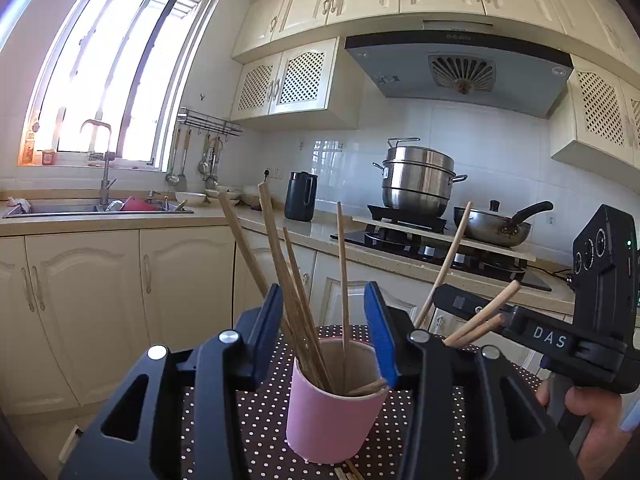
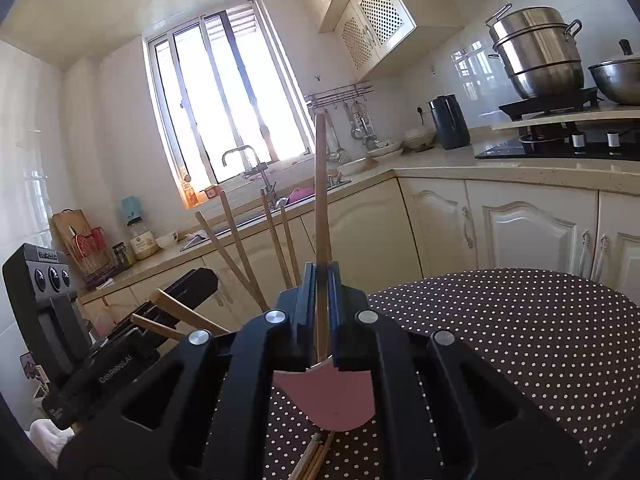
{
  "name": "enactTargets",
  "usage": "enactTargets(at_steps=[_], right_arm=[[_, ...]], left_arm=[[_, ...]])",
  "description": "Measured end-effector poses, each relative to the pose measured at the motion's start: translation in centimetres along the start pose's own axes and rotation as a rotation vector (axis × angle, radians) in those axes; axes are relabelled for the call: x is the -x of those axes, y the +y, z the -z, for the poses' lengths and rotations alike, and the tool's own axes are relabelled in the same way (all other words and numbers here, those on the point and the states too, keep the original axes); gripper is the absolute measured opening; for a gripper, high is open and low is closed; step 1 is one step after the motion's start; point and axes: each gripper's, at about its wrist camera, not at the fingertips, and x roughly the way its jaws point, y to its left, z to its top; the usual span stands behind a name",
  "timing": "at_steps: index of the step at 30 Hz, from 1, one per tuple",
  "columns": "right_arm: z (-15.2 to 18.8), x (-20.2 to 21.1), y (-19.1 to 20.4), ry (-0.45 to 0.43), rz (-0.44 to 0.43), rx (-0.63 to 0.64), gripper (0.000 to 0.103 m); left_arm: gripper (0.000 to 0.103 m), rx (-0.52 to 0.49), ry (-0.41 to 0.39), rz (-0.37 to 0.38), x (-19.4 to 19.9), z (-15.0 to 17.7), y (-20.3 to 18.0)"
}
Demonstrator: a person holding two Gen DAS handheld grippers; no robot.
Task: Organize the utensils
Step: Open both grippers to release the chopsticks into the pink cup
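While we steady things from the left, our left gripper (image 1: 328, 336) stands wide open, its blue pads on either side of the pink cup (image 1: 332, 408) without touching it. Our right gripper (image 2: 320, 300) is pinched tight on one chopstick (image 2: 321, 200), whose long axis runs toward twelve o'clock, lower end just above the cup's rim. The right is nearer; we judge a straight drop toward six o'clock finishes it. More loose chopsticks (image 2: 314, 458) lie on the dotted tablecloth (image 2: 520, 340).

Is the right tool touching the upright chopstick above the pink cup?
Touching. The right wrist view shows the right tool shut on the chopstick, above the pink cup.
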Motion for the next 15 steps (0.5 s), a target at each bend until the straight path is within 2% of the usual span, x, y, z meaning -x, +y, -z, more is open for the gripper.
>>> enactTargets(at_steps=[3, 7, 15], right_arm=[[-0.3, 1.1, 0.2, 0.002, 0.044, -0.006, 0.007], [-0.4, 2.7, 0.2, 0.01, 0.078, -0.031, 0.007], [0.5, 6.6, 2.3, 0.031, 0.076, -0.007, 0.007]], left_arm=[[0.047, -0.005, 0.012, -0.003, 1.1, -0.3, -0.1], [0.047, 0.0, 0.025, -0.011, 2.8, -0.4, -0.4], [0.051, -0.031, 0.059, -0.022, 6.0, -0.2, -2.0]])
